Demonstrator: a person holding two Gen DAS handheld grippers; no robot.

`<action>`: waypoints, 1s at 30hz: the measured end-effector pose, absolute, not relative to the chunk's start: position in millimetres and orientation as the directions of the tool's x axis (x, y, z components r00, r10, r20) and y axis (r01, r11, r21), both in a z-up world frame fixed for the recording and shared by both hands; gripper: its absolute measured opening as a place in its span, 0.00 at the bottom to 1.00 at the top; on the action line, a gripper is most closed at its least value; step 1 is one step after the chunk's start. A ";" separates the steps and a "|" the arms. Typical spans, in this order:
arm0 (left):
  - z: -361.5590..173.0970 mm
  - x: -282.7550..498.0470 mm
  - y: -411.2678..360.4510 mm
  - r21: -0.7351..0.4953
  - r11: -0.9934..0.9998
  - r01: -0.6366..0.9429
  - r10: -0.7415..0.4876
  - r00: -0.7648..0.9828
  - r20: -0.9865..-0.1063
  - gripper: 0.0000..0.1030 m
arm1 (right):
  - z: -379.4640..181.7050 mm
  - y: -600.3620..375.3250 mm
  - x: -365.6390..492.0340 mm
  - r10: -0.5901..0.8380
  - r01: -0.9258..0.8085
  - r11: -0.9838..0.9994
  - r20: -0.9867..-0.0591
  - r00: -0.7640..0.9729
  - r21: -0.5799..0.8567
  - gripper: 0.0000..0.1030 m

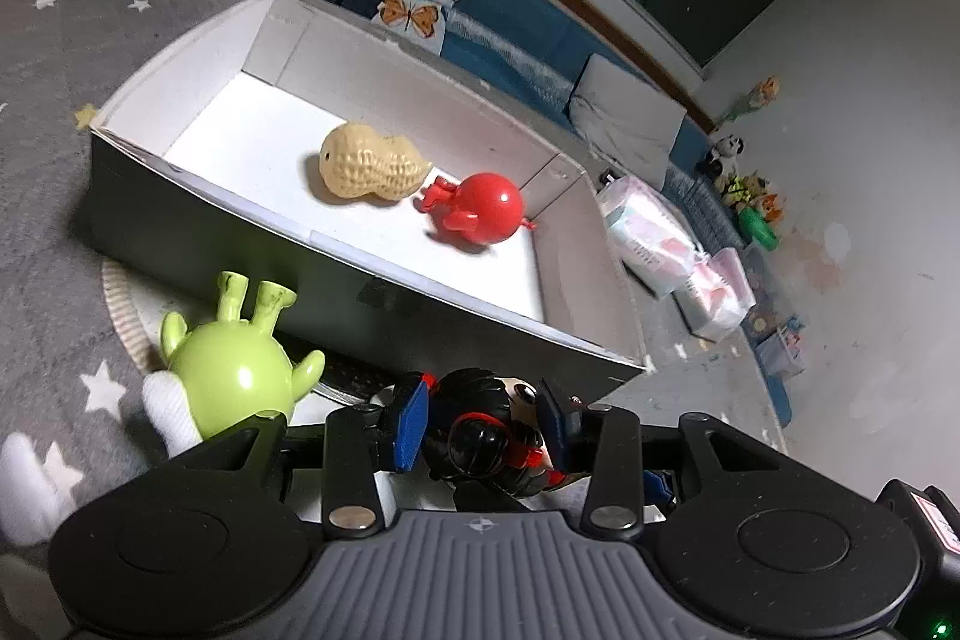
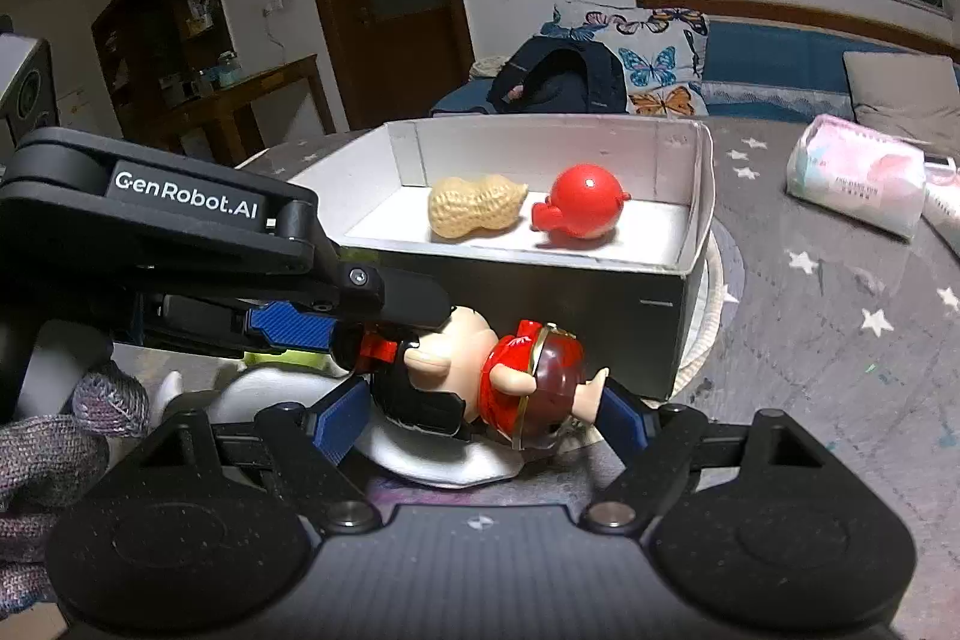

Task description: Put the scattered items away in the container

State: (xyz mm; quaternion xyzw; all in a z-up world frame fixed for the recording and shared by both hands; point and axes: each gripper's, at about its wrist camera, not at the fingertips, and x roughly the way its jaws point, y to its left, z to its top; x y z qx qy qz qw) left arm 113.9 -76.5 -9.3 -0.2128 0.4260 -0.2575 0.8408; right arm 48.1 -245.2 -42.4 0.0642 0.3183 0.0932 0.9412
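The open white box (image 1: 240,244) holds a tan peanut toy (image 1: 366,163) and a round red toy (image 1: 480,211). My left gripper (image 1: 483,424) is shut on a black-haired figure (image 1: 480,436) just in front of the box's near wall. A green toy (image 1: 234,370) lies to its left. In the right wrist view my right gripper (image 2: 480,415) stands open around a brown-haired figure in red (image 2: 528,376), which lies on a white plate (image 2: 444,466). Its blue pads sit close on either side. The left gripper (image 2: 360,334) reaches in from the left, beside that figure.
The box (image 2: 510,304) sits on a grey star-patterned blanket (image 2: 840,340). Tissue packs (image 2: 858,172) lie to the right. A dark backpack (image 2: 558,76) and a butterfly pillow (image 2: 654,58) stand behind the box. A gloved hand (image 2: 54,436) shows at lower left.
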 end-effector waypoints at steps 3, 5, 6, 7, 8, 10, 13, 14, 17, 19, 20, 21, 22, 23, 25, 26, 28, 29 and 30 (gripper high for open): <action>3.5 106.4 -72.7 -0.586 0.767 0.261 -0.622 0.527 -0.579 0.41 | -29.4 -242.1 40.9 0.211 -0.143 0.976 -0.562 0.800 0.163 0.80; 14.7 103.5 -71.0 -0.590 0.761 0.270 -0.626 0.545 -0.557 0.41 | -18.4 -240.5 37.9 0.205 -0.147 0.978 -0.539 0.817 0.150 0.80; 20.9 103.0 -70.5 -0.591 0.757 0.278 -0.629 0.556 -0.544 0.41 | -12.5 -239.8 37.4 0.202 -0.149 0.979 -0.527 0.825 0.142 0.80; 26.0 103.7 -70.1 -0.592 0.755 0.283 -0.630 0.564 -0.534 0.41 | -6.5 -239.3 38.0 0.199 -0.151 0.979 -0.516 0.833 0.133 0.79; 31.3 105.4 -69.8 -0.593 0.752 0.289 -0.632 0.572 -0.523 0.41 | -1.2 -239.1 39.5 0.196 -0.154 0.980 -0.507 0.840 0.124 0.79; 40.4 113.1 -69.9 -0.596 0.746 0.297 -0.636 0.584 -0.505 0.42 | 9.1 -239.0 46.6 0.190 -0.161 0.982 -0.492 0.850 0.101 0.79; 46.7 132.1 -70.7 -0.607 0.739 0.292 -0.638 0.592 -0.492 0.42 | 19.0 -240.3 63.3 0.187 -0.173 0.982 -0.483 0.856 0.075 0.79; 47.2 138.8 -71.2 -0.609 0.738 0.291 -0.639 0.592 -0.491 0.42 | 20.8 -241.5 69.7 0.189 -0.176 0.982 -0.483 0.855 0.072 0.79; 44.1 163.3 -74.3 -0.617 0.736 0.279 -0.640 0.583 -0.500 0.42 | 22.9 -246.4 94.0 0.194 -0.184 0.980 -0.501 0.844 0.069 0.79; 38.7 178.2 -76.6 -0.624 0.735 0.265 -0.641 0.570 -0.513 0.42 | 21.0 -248.9 110.4 0.194 -0.189 0.980 -0.520 0.832 0.063 0.79; 36.1 184.9 -77.4 -0.627 0.736 0.254 -0.640 0.564 -0.522 0.42 | 19.3 -249.9 117.7 0.195 -0.192 0.979 -0.531 0.824 0.062 0.79; 33.1 191.8 -78.5 -0.628 0.738 0.247 -0.639 0.556 -0.532 0.42 | 17.4 -250.7 124.6 0.197 -0.194 0.979 -0.543 0.816 0.064 0.79; 29.6 198.4 -79.5 -0.629 0.740 0.240 -0.638 0.549 -0.541 0.42 | 15.2 -251.5 131.1 0.199 -0.194 0.979 -0.555 0.808 0.068 0.79; 26.0 204.0 -80.6 -0.628 0.743 0.232 -0.635 0.542 -0.551 0.43 | 12.7 -252.3 137.7 0.201 -0.193 0.978 -0.568 0.798 0.075 0.79; 17.7 214.5 -82.5 -0.622 0.753 0.216 -0.627 0.525 -0.576 0.43 | 6.0 -253.2 149.6 0.206 -0.191 0.978 -0.595 0.777 0.089 0.79; 13.4 218.6 -83.2 -0.620 0.757 0.207 -0.623 0.517 -0.588 0.43 | 2.0 -253.7 155.1 0.206 -0.189 0.978 -0.608 0.766 0.094 0.79; 4.5 226.6 -84.3 -0.619 0.762 0.191 -0.619 0.497 -0.608 0.43 | -4.6 -252.7 164.1 0.203 -0.186 0.978 -0.633 0.747 0.093 0.79; 0.0 230.4 -84.1 -0.621 0.763 0.179 -0.618 0.485 -0.619 0.43 | -7.6 -252.6 167.9 0.203 -0.185 0.978 -0.645 0.736 0.097 0.79; -3.7 234.1 -84.1 -0.623 0.764 0.169 -0.617 0.475 -0.628 0.43 | -11.0 -253.0 171.8 0.207 -0.184 0.977 -0.658 0.724 0.106 0.79</action>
